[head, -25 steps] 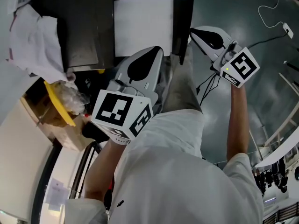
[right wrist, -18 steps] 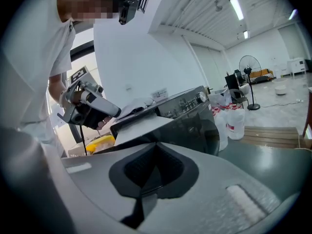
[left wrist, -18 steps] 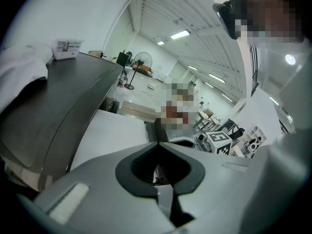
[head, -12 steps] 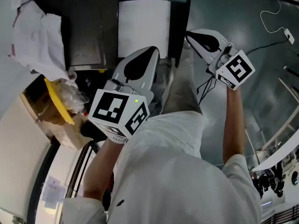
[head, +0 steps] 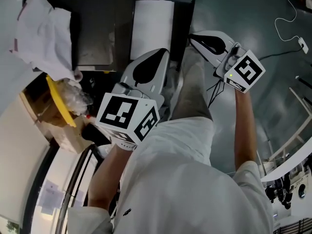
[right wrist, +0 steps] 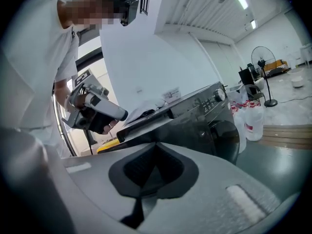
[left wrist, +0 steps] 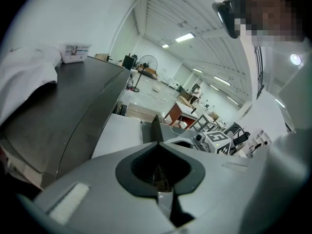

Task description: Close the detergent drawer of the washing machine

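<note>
Washing machine [head: 97,33], white cloth [head: 44,33] atop

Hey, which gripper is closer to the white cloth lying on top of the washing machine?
Left. In the head view the left gripper is to the right of the white cloth on the washing machine; the right gripper is farther right, over the floor.

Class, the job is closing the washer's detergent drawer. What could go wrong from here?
1. The white cloth lies over the edge of the washer top; it may snag or slide off if knocked.
2. No drawer shows plainly ahead of the shut left claw or right claw, so a push may hit the wrong part.
</note>
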A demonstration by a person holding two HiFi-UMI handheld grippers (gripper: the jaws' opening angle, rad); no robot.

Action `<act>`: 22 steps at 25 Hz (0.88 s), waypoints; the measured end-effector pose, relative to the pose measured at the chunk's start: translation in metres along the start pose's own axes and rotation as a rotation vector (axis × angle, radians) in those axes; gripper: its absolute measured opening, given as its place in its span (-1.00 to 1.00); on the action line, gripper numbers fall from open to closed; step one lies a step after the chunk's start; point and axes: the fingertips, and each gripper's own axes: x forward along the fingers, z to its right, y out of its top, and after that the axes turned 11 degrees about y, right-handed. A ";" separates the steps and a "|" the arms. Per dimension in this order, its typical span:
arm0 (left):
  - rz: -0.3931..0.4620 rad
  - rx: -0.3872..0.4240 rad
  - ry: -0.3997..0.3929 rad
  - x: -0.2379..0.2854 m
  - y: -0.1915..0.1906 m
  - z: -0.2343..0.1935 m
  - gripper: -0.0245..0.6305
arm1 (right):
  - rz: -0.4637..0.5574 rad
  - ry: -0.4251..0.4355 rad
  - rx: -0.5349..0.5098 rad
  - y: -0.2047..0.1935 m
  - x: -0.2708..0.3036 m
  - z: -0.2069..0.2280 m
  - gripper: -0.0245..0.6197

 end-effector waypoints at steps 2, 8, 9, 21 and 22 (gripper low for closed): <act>-0.001 -0.010 0.007 0.000 -0.001 -0.004 -0.87 | 0.005 0.002 0.006 0.000 0.003 -0.001 -0.92; 0.037 -0.050 0.036 -0.002 0.001 -0.013 -0.87 | -0.002 0.031 -0.007 0.006 0.022 -0.001 -0.92; 0.041 -0.054 0.042 -0.003 0.002 -0.015 -0.87 | -0.001 0.035 -0.005 0.007 0.026 -0.002 -0.92; 0.079 -0.118 0.097 -0.018 0.008 -0.047 -0.87 | -0.041 0.109 -0.050 0.018 0.091 -0.005 -0.92; 0.080 -0.124 0.101 -0.019 0.007 -0.050 -0.87 | -0.042 0.112 -0.049 0.018 0.094 -0.006 -0.92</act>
